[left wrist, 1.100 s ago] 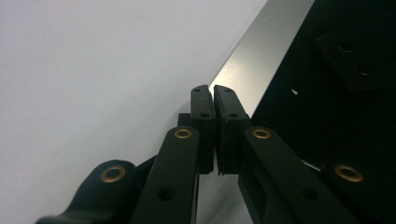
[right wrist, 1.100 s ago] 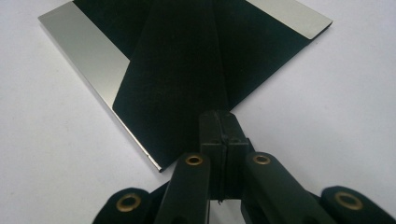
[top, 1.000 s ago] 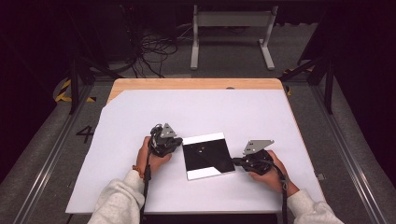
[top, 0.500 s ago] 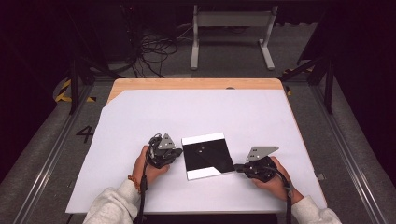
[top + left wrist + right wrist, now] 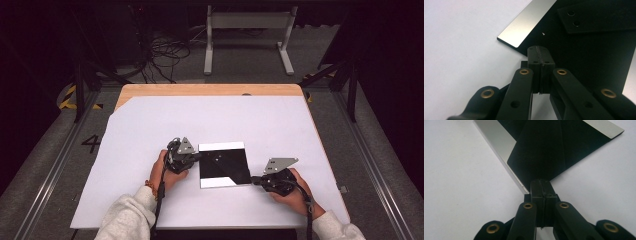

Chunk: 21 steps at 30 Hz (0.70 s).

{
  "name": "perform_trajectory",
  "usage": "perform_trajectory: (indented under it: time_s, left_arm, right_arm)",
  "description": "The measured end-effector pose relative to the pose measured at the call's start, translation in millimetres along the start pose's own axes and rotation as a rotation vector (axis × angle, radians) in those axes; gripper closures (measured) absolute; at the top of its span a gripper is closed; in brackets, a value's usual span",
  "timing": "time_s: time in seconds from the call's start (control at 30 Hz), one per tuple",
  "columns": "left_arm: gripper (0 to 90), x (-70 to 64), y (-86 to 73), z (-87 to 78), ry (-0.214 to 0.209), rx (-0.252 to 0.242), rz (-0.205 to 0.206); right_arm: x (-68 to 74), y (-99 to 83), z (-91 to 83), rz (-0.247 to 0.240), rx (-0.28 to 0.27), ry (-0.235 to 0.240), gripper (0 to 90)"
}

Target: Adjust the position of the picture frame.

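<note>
A flat square silver plate (image 5: 220,146) lies on the white table, mostly covered by a black sheet (image 5: 222,162). My left gripper (image 5: 199,157) is at the sheet's left edge, and its pads meet over that black edge (image 5: 540,53). My right gripper (image 5: 254,180) is at the lower right corner, shut on the sheet's creased corner (image 5: 541,187). The bare silver plate (image 5: 524,27) runs beside the sheet (image 5: 586,55) in the left gripper view. In the right gripper view the plate (image 5: 496,140) borders the sheet (image 5: 544,150) on the left.
The white table surface (image 5: 150,130) stretches wide around the plate, with a wooden strip (image 5: 210,90) along the far edge. A black strip with two holes (image 5: 599,17) lies on the sheet. Cables and a metal stand sit on the floor beyond.
The right gripper dropped toward the table's near edge and now sits at the sheet's lower right corner. The left gripper shifted slightly nearer. The plate stayed put.
</note>
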<state>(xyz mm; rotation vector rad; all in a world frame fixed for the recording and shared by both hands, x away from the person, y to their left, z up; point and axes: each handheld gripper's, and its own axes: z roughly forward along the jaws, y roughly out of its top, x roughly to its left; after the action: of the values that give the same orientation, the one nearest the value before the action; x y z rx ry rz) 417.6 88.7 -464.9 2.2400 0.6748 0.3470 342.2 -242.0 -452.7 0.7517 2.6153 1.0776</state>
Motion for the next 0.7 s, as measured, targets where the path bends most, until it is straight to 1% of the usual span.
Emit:
perform_trajectory:
  time_s: [0.07, 0.1, 0.2, 0.23, 0.27, 0.37, 0.43, 0.47, 0.5, 0.53, 0.57, 0.6, 0.63, 0.7]
  left_arm:
    - [89.8, 1.7, 2.4, 2.4, 0.015, -0.003, 0.0]
    - [89.8, 2.3, 2.8, 3.3, 0.011, -0.006, -0.007]
    - [89.6, 2.0, 2.9, 3.0, 0.022, -0.005, 0.002]
    - [88.0, 2.5, 2.4, 2.2, 0.019, -0.002, -0.002]
    - [86.6, 2.4, 1.1, 0.9, 0.0, 0.003, -0.013]
    - [88.1, -0.7, -3.1, -7.3, -0.045, 0.013, -0.01]
    - [89.5, -8.2, -7.6, -18.8, -0.076, 0.007, 0.009]
    - [89.8, -8.2, -7.6, -18.8, -0.076, 0.007, 0.009]
    - [89.8, -12.2, -9.9, -22.4, -0.085, 0.012, 0.005]
    - [89.9, -20.2, -14.8, -25.6, -0.097, 0.018, 0.023]
    - [89.9, -20.2, -14.8, -25.6, -0.097, 0.018, 0.023]
    - [89.9, -27.1, -19.6, -26.2, -0.104, 0.035, 0.033]
    - [89.7, -28.9, -21.3, -27.4, -0.11, 0.03, 0.026]
    - [89.6, -29.6, -21.9, -27.9, -0.116, 0.025, 0.03]
  right_arm:
    - [0.5, 0.2, -0.1, -0.004, 0.002, -0.003, 90.0]
    - [0.4, 0.2, -0.1, -0.003, 0.003, -0.003, 90.0]
    - [1.3, 0.4, -0.1, -0.009, 0.005, -0.009, 90.0]
    - [1.9, 0.5, -0.2, -0.012, 0.006, -0.013, 90.0]
    - [2.1, 0.5, -0.2, -0.012, 0.006, -0.014, 90.0]
    - [3.3, 0.2, -0.3, -0.015, 0.007, -0.022, 90.0]
    - [3.8, -0.2, -0.7, -0.017, 0.008, -0.021, 90.0]
    - [4.0, -0.6, -1.2, -0.016, 0.009, -0.016, 90.0]
    - [4.0, -0.6, -1.2, -0.016, 0.009, -0.016, 90.0]
    - [5.9, -1.3, -2.2, -0.013, 0.011, -0.014, 90.0]
    - [5.9, -1.3, -2.2, -0.013, 0.011, -0.014, 90.0]
    - [7.8, -2.2, -2.7, -0.004, 0.007, -0.015, 90.0]
    - [9.4, -3.0, -3.3, -0.002, 0.006, -0.014, 90.0]
    - [11.2, -4.0, -3.9, -0.004, 0.004, -0.007, 90.0]
